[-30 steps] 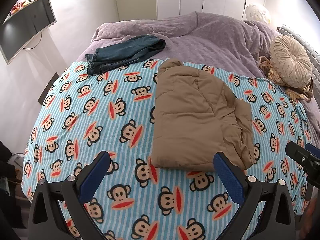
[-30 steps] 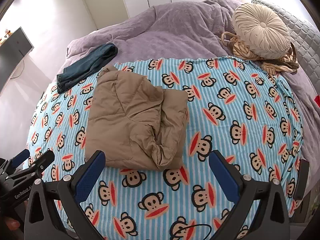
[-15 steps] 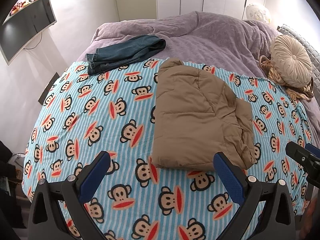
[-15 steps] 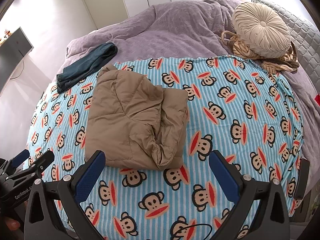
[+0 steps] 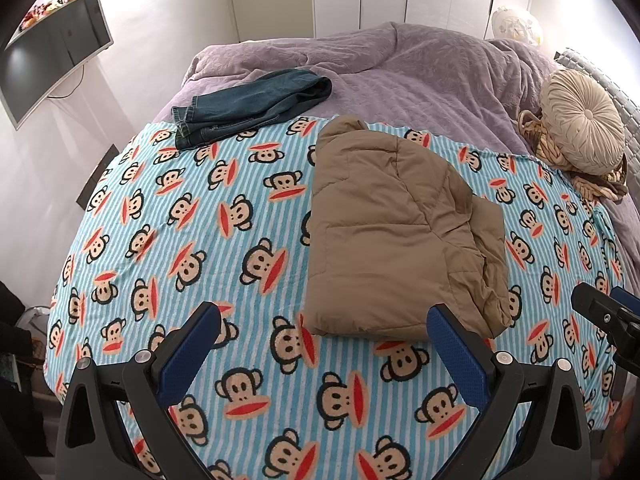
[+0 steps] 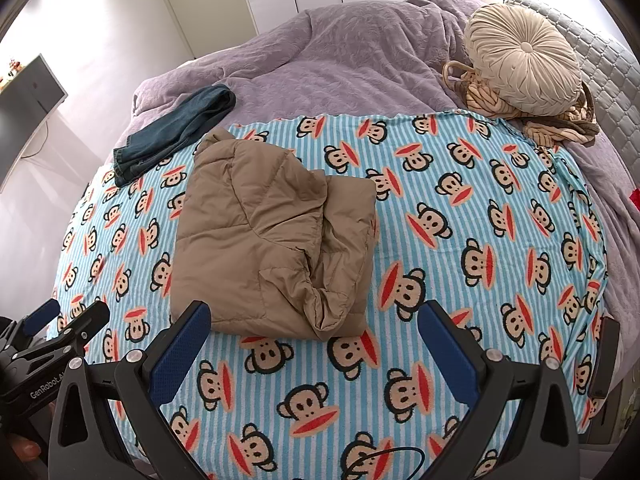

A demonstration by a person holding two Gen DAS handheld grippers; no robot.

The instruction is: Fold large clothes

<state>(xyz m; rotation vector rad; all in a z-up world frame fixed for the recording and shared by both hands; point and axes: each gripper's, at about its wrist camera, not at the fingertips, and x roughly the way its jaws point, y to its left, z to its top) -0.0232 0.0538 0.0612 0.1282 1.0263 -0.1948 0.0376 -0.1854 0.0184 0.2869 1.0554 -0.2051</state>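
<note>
Blue textured pads on black fingers, that's what both tools have going on. The left gripper [image 5: 324,336] is spread wide with nothing between the fingers, just hovering over the near edge of the bed. Same deal with the right gripper [image 6: 316,332], fingers far apart and empty. You can spot each one poking into the other's camera too, the right one at the right edge of the left view and the left one low on the left of the right view.

Right past the fingertips sits the tan puffer jacket [image 5: 396,236], folded up into a chunky rectangle, with a rumpled flap bunched along its right side. It's lying on a light blue striped blanket with cartoon monkey faces [image 5: 180,216], which covers the near half of the bed. Neither tool is touching the jacket.

Further back there's a lavender bedspread [image 5: 400,68]. A folded pair of dark jeans [image 5: 252,104] lies at the far left, overlapping the edge of the monkey blanket. On the far right a round pleated cream cushion [image 6: 524,56] rests on top of a woven basket [image 6: 480,88]. A wall-mounted TV [image 5: 52,52] is off to the left.
</note>
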